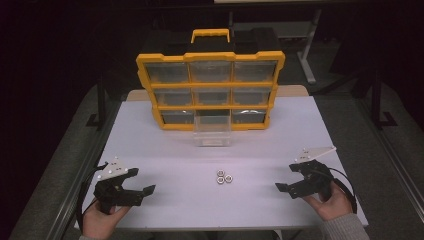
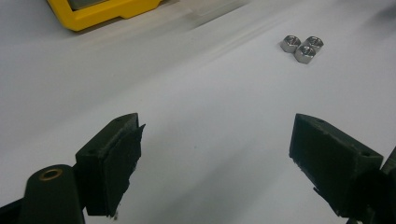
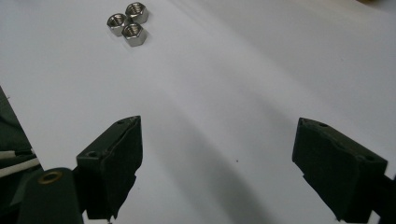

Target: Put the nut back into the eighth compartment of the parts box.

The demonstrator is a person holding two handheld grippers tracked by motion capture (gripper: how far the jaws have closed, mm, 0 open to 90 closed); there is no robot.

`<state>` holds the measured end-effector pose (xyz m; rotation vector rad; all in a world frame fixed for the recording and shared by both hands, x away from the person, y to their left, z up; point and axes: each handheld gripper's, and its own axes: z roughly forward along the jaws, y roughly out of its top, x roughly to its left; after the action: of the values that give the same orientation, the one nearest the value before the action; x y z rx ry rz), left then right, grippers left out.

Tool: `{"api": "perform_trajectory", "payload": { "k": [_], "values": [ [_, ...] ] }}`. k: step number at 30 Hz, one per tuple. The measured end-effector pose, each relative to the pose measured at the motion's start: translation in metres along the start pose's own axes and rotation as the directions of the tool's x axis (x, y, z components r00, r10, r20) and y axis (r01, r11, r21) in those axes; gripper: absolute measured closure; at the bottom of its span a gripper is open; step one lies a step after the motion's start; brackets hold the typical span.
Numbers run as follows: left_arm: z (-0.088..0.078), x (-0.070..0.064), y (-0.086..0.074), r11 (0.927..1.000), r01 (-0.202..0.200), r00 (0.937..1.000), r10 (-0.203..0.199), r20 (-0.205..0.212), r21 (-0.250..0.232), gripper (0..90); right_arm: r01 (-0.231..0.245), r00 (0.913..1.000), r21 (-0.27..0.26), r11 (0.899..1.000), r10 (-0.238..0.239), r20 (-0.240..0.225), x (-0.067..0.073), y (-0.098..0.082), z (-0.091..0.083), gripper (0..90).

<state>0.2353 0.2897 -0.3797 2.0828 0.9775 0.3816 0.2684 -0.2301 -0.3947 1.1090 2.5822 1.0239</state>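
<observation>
Left gripper [image 1: 141, 186] near the table's [image 1: 150, 145] front left corner, jaws spread wide, nothing between them, pointed inward along the front edge. In the left gripper view, bare white table between the jaws, nuts [image 2: 302, 47] far ahead and up to the right.

Toward the middle: three small steel nuts [image 1: 223, 177] bunched and touching one another, near the front edge, about midway between the two grippers and well apart from both. Behind them, a clear drawer [image 1: 212, 131] pulled out of the bottom row of a yellow parts box [image 1: 210, 90] standing upright toward the back edge; the drawer looks empty, though too small to tell for sure.

Right gripper [image 1: 287, 180] near the front right corner, likewise released and gaping, holding nothing, aimed inward at the nuts [image 3: 128, 23], which sit up and left in the right gripper view.

Likely risks, judged from this layout:
- Nuts touching, so closing on one probably nudges the other two, sending them rolling or skidding on the smooth table, perhaps off the front edge.
- Small, low, hard pieces against broad pads: easy to pinch off-centre and flick one away.
- Both grippers converging on the same cluster could collide.
- A loosely pinched nut could drop before reaching the drawer, or strike its rim and bounce out.
</observation>
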Motion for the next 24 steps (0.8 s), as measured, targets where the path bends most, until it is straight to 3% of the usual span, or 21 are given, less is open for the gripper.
{"api": "perform_trajectory", "payload": {
  "k": [17,19,24],
  "values": [
    [-0.0001,-0.0004,-0.0001,1.0000,0.001,1.0000,-0.001,0.002,0.005,16.3,-0.013,0.9999,0.022,1.000,0.013,-0.007,-0.0024,-0.0014,0.0040,14.5],
    [0.0005,0.0004,0.0000,0.9998,-0.016,0.9999,0.016,-0.001,0.007,16.2,-0.009,0.9999,0.023,1.000,0.009,-0.011,-0.0022,-0.0013,0.0058,14.5],
    [0.0026,-0.0013,-0.0004,0.9999,-0.003,1.0000,0.003,0.003,0.016,16.2,-0.016,0.9996,0.030,0.999,0.016,-0.023,-0.0009,0.0008,0.0087,14.6]
  ]
}}
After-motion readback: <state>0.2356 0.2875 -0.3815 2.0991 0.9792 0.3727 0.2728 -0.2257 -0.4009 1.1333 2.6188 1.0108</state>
